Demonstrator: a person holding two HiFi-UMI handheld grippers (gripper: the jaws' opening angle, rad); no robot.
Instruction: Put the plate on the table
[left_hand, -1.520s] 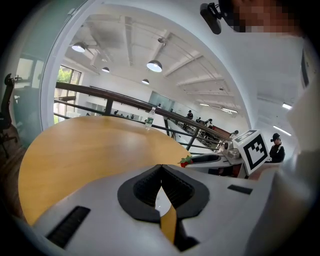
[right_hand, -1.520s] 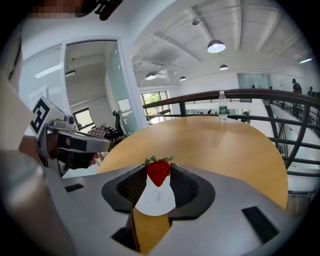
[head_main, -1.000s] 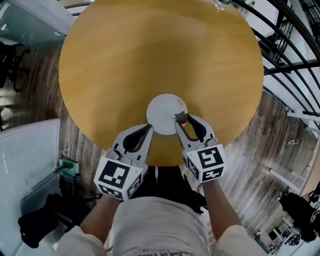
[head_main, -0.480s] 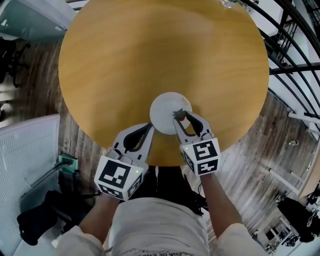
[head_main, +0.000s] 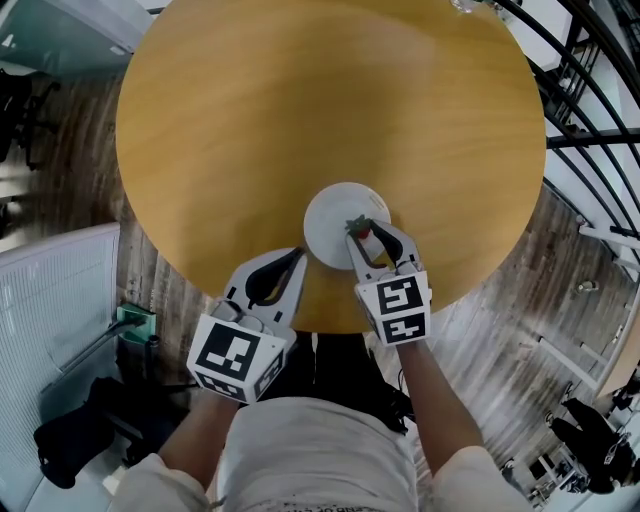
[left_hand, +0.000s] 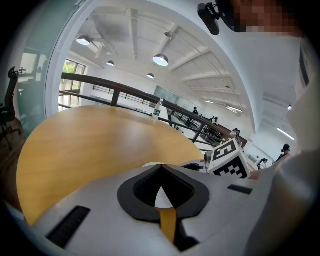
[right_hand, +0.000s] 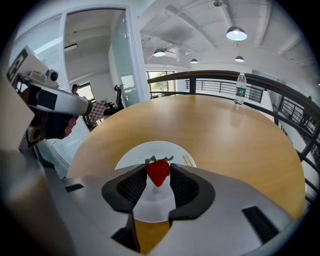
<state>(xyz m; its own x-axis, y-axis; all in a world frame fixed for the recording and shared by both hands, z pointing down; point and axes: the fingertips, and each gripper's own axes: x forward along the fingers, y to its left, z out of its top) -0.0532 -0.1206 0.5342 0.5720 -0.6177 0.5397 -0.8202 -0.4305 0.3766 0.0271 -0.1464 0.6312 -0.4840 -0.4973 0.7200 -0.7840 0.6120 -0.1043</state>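
Over the plate (right_hand: 150, 150), right gripper (head_main: 363, 235) fingers (right_hand: 131, 186) pinch a strawberry (right_hand: 158, 171); left gripper (head_main: 298, 256) fingers (left_hand: 140, 187) touch.

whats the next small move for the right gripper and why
Probably lower the right gripper a touch and open it, leaving the strawberry on the plate. The jaws pinch the strawberry just above the plate's middle, and the plate already lies flat on the table.

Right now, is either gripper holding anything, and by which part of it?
The right gripper holds a strawberry, its jaws pressing the two sides of the red body, leaves on top. The left gripper is shut and holds nothing.
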